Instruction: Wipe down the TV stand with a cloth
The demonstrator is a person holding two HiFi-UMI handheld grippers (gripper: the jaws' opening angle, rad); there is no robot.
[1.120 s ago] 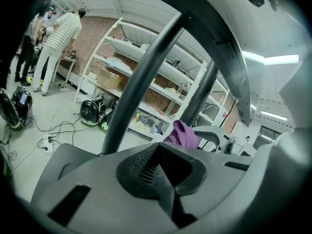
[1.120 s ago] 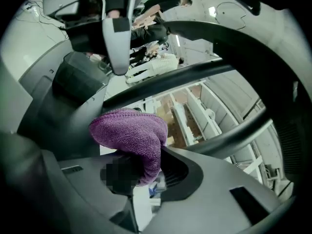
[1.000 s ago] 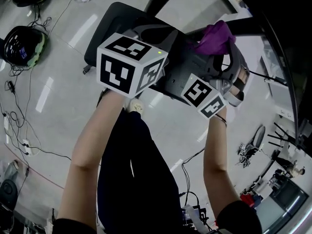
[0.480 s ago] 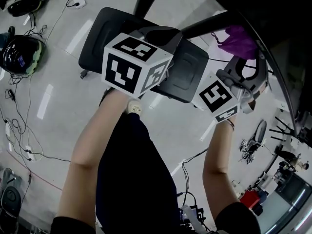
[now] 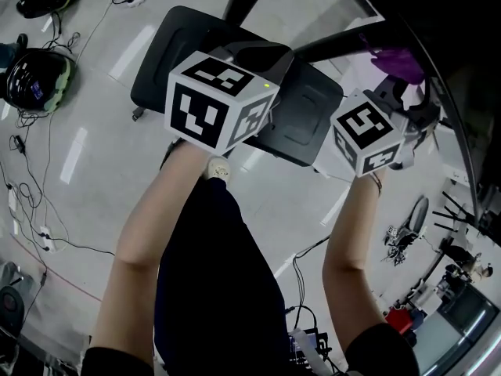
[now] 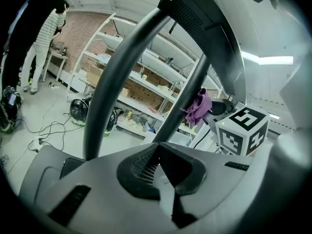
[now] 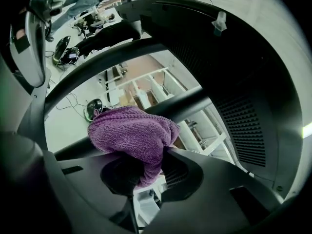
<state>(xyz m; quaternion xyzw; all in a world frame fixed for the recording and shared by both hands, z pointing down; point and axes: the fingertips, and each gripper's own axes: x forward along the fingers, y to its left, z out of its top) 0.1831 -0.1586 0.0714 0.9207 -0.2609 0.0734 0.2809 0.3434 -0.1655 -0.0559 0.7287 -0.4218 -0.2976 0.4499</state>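
A pale, glossy floor [image 5: 86, 171] strewn with cables [image 5: 27, 194] is shown in the head view. On it the TV stand [image 5: 160, 61] is planted, its black base plate [image 5: 301, 120] spread beneath both tools. The left gripper [image 5: 250, 53] is held over the plate's middle, much where it was a second ago. All the movement is on the other side. The right gripper [image 5: 395, 84], with the purple cloth [image 5: 395, 57] at its tip, has been carried off the plate's right end. It has been taken out to the slanted right leg [image 5: 333, 44], and its marker cube [image 5: 366, 131] has been turned more squarely to the camera.

In the left gripper view, shelving [image 6: 146, 82] is seen before a brick wall [image 6: 83, 38], with a person in a striped top [image 6: 41, 48] at far left. The left jaws are pressed together with nothing between them. Beyond them two dark legs rise, and the cloth is seen right up against the right-hand one.

In the right gripper view the jaws are clamped on the cloth, which is bunched above them. A dark leg crosses directly behind it, and a big curved dark panel [image 7: 234, 82] arches overhead. Whether cloth and tube actually touch cannot be settled here.

So the plate looks to have been left and the leg taken up. A wiping stroke along that tube is judged to be the step in hand, with the left tool merely standing by.
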